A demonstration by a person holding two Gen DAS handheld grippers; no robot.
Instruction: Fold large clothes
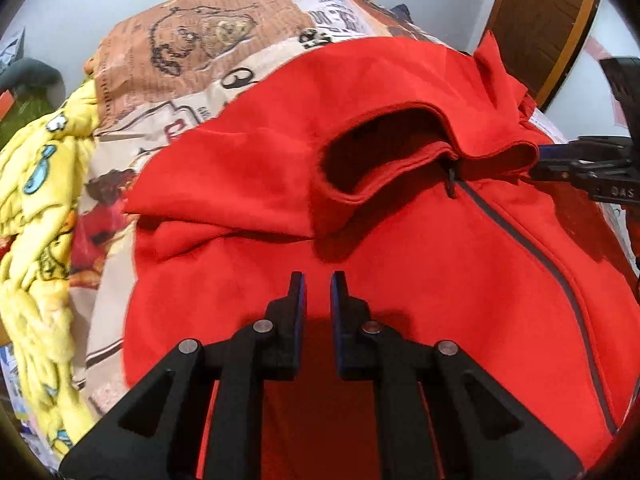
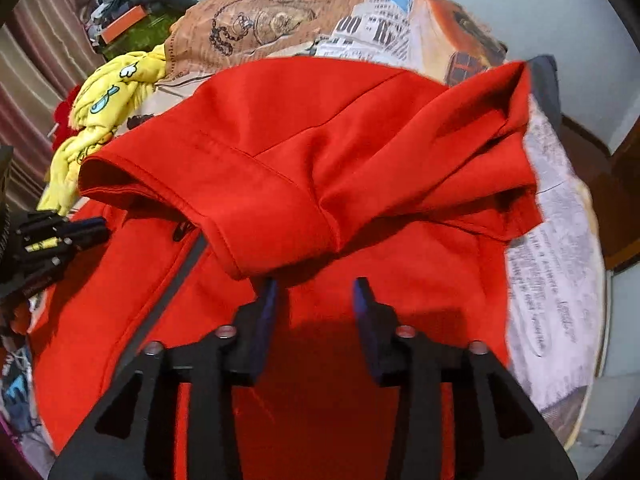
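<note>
1. Bedroom setting: pale walls, printed bedsheet [image 1: 192,60] with bear and newspaper motifs covers the bed, which serves as the folding surface.
2. Left gripper [image 1: 318,280] hovers over the jacket's lower front, jaws narrowly parted with nothing between them; likely positioned to pick the next fold point.
3. Right gripper [image 2: 316,284] hovers low over the other front panel, jaws wider apart, empty, tips just below the hood edge; ready to pinch or smooth, I judge.
4. Red hooded jacket [image 1: 400,260] lies front-up across the bed, filling most of both views, laid flat so it can be folded.
5. Hood [image 2: 280,168] is flopped forward over the chest with its opening gaping, probably tucked in to square the shape.
6. Grey zipper [image 1: 532,256] is closed, running down the front, keeping both panels together.
7. Sleeve [image 1: 208,184] is bunched sideways by the hood, not yet neatly folded in.
8. Yellow blanket [image 1: 44,208] is heaped at the bed's left edge, pushed clear of the jacket.
9. Wooden door [image 1: 544,20] stands behind the bed.
</note>
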